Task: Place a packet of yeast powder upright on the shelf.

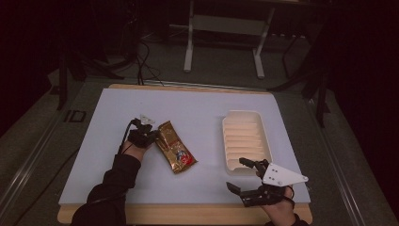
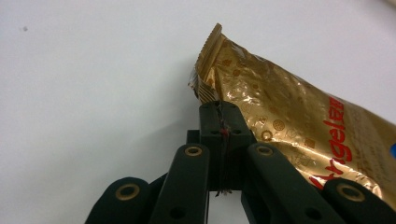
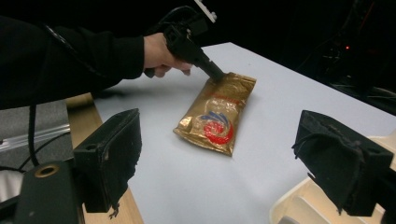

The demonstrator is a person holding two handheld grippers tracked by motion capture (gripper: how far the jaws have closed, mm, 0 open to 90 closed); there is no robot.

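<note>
The gold snack packet (image 1: 175, 151) lies flat on the worktop (image 1: 197, 108), a little left of its middle and nearer the near edge than the far one, well apart from the white ribbed tray (image 1: 245, 139) toward the right edge. It is a shiny gold foil pouch with a crimped end seam, red lettering and a red and blue mark on its face, slightly crumpled and apparently unopened. The left hand-held gripper (image 2: 219, 112) has its jaws pressed together at the packet's far-left corner, by the crimped seam; they seem to pinch the foil edge there, though the packet has not left the surface. I judge the grasp just made, with lifting and carrying to the tray not yet done. The tray holds nothing. The right hand-held gripper (image 1: 241, 175) hovers with jaws spread wide by the tray's near end, close to the worktop's near-right corner.
</note>
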